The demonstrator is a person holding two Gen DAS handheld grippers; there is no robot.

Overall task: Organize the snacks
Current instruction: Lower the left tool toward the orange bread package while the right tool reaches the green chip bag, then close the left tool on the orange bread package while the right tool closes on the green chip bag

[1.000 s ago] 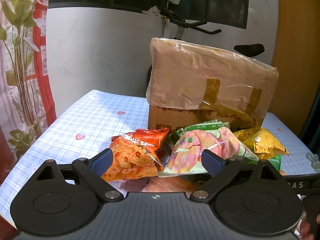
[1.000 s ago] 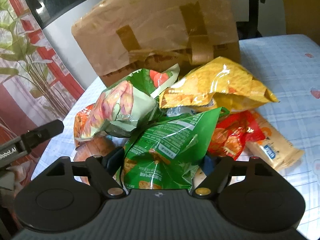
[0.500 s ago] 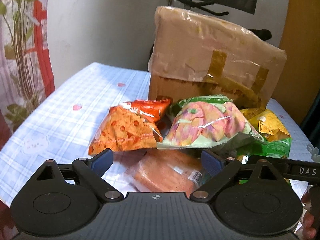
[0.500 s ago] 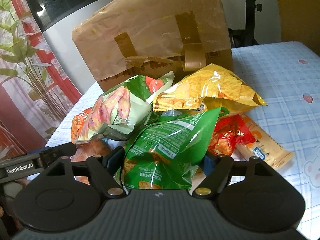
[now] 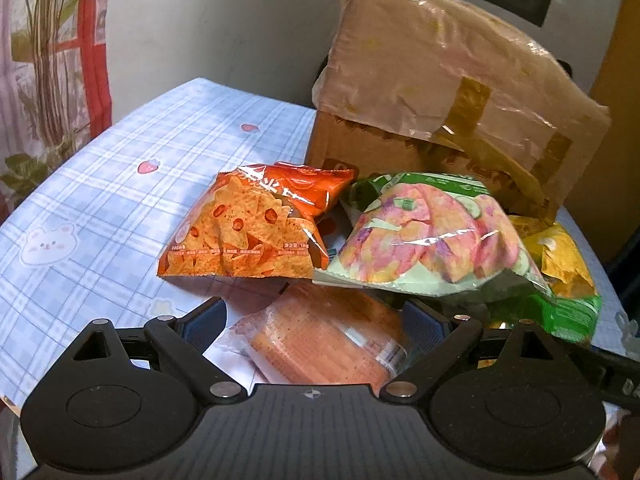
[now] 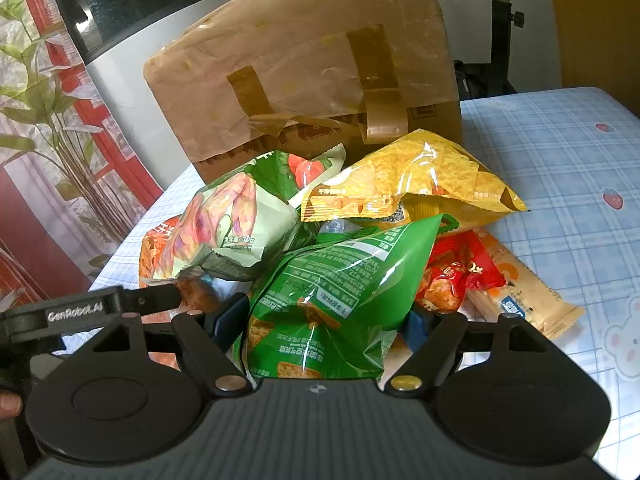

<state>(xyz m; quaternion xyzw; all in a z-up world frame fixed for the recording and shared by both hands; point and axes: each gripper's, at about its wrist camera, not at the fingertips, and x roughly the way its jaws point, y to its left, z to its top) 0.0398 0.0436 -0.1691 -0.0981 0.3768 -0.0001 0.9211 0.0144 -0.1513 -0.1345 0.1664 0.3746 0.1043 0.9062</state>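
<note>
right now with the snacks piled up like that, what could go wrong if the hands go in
1. The right gripper has its fingers around the green chip bag, which leans against the yellow chip bag and the pale green bag; lifting it may topple them.
2. The left gripper straddles the orange cracker pack, partly under the pale green bag; pulling could drag it.
3. A hard squeeze may crush the chips.

Soft daylight, glare on the snack bags (image 6: 408, 184), fisheye-bent edges, slight blur
</note>
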